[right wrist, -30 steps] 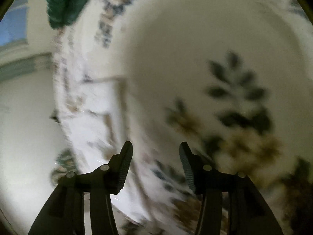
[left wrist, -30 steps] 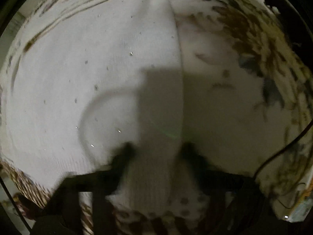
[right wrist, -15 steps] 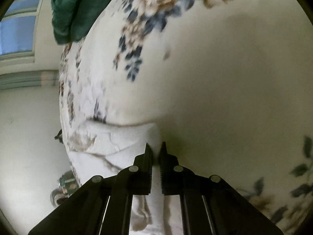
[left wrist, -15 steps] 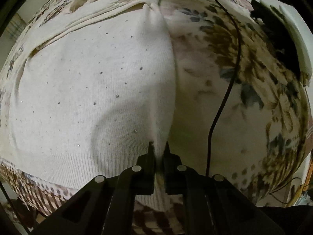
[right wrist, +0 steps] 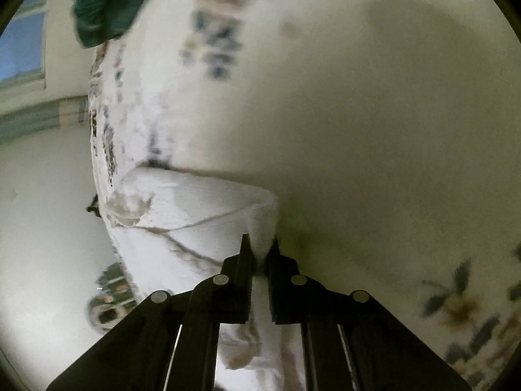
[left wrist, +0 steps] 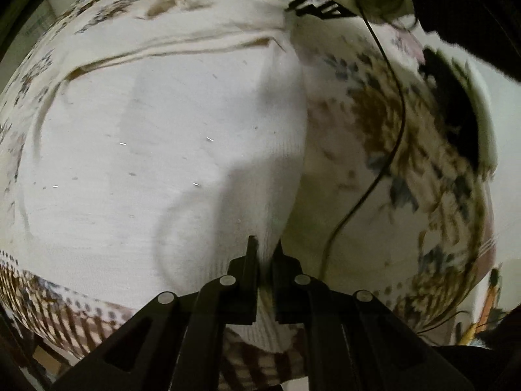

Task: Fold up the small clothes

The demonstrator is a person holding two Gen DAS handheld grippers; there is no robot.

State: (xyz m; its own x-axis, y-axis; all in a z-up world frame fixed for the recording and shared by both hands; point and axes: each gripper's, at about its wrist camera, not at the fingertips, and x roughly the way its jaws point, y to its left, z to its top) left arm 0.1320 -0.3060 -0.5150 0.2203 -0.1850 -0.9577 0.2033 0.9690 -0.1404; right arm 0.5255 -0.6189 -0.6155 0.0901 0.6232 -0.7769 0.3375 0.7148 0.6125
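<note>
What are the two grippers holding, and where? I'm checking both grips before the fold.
Both pinch the white knit garment: the left gripper at its ribbed hem edge, the right gripper at a folded edge.

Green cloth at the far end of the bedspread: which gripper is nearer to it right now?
Right. The right gripper pinches the white sweater with the green cloth ahead. The left gripper grips the hem, farther back.
</note>
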